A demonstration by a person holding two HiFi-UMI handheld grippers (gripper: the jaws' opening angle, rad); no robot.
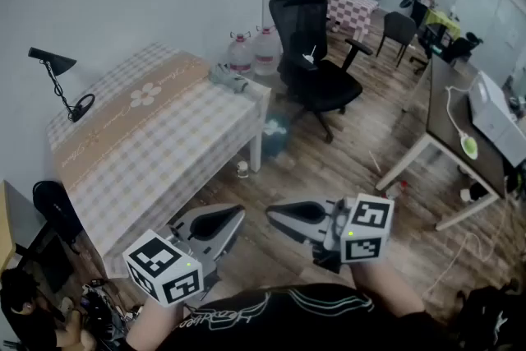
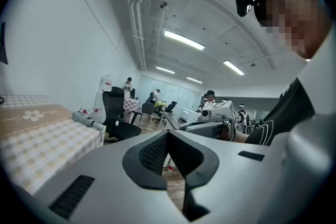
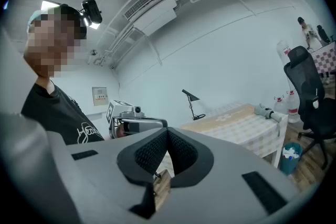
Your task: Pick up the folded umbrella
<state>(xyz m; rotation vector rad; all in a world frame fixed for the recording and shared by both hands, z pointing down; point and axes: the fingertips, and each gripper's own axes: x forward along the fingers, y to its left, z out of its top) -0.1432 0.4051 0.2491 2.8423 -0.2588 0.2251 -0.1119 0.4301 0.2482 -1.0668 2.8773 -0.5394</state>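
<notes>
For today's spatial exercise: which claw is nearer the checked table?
Left. The left claw sits just beside the near edge of the checked table; the right claw hangs further out, over the wooden floor.

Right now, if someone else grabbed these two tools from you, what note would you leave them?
Left gripper: jaws shut, empty.
Right gripper: jaws shut, empty.
Both are held near the body, short of the table.
Folded umbrella: lying at the table's far corner, near the office chair, untouched.
Done: nothing yet.
To do: approach, open the jaws, grip the umbrella, lift it.
</notes>
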